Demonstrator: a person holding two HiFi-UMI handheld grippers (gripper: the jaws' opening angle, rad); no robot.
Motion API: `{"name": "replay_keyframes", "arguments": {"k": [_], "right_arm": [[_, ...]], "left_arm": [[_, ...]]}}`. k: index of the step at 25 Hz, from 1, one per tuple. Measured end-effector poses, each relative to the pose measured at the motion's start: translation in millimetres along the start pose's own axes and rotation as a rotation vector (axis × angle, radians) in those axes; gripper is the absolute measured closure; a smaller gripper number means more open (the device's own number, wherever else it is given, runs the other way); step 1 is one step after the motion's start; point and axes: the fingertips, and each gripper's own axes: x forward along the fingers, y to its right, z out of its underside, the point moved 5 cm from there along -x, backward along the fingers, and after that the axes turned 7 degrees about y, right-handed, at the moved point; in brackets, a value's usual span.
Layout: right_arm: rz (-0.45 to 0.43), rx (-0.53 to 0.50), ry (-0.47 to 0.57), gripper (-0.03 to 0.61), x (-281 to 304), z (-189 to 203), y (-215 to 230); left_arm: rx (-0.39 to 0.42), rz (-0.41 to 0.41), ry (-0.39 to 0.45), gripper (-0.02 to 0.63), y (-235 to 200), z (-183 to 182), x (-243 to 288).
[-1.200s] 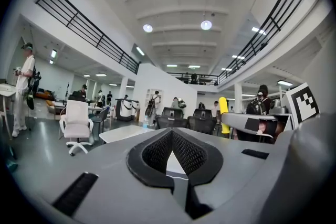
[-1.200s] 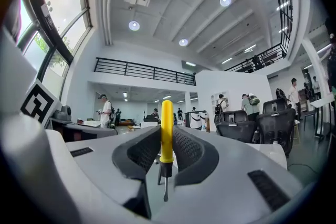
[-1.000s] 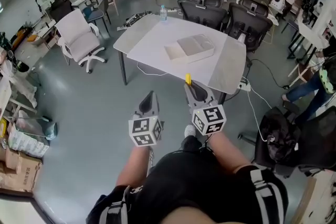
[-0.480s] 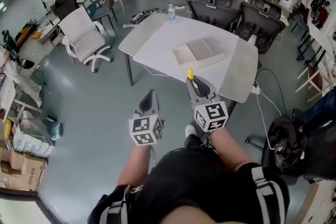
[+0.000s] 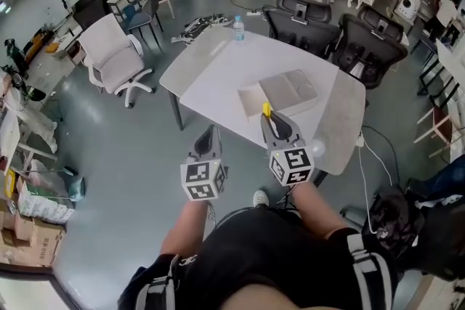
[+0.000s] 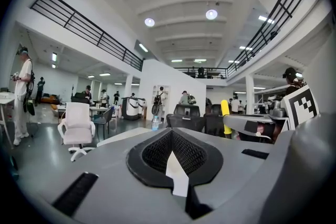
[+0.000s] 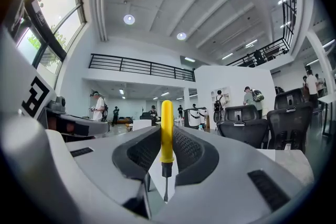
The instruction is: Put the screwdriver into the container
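Gray office floor fills most of my head view, with a white swivel chair (image 5: pixel 109 51) at the far left. Coming right, the left claw (image 5: pixel 208 131) hangs about level over the floor, short of the table's near edge. In its own view the 2 jaws look clenched on nothing, though a pale sliver at the seam leaves me a little unsure.

Ahead of both claws stands the table (image 5: pixel 211 69), pale-topped, with a water bottle (image 5: pixel 238 27) upright near its far edge. The container (image 5: pixel 289 91), a flat pale box, lies right of the table's centre, with a lower white piece touching its left side.

Next comes the right claw (image 5: pixel 271 120), reaching over the table's near edge just on my side of the container. It is clamped on the screwdriver (image 5: pixel 267 109), which stands upright: yellow handle above the jaws, black collar and metal shaft pointing down between the pads. The screwdriver is outside the container and apart from it.

Beyond the table at the right stand 2 black office chairs (image 5: pixel 370 43).
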Motion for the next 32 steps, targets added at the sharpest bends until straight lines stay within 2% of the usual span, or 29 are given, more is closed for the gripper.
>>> {"name": "replay_keyframes", "arguments": {"k": [10, 17, 26, 32], "right_arm": [[-0.02, 0.007, -0.062, 0.511, 73.7, 24.9, 88.8], [-0.039, 0.029, -0.086, 0.511, 103.4, 44.3, 139.3], [-0.05, 0.041, -0.149, 0.511, 124.1, 70.1, 156.2], [-0.044, 0.041, -0.179, 0.511, 142.6, 84.3, 160.0]], "left_arm": [[-0.003, 0.021, -0.031, 0.611, 15.0, 2.7, 126.3], [-0.003, -0.029, -0.036, 0.611, 22.3, 12.5, 181.7], [0.004, -0.016, -0.068, 0.611, 25.3, 19.3, 215.0], [0.023, 0.012, -0.048, 0.611, 15.8, 17.2, 241.3]]}}
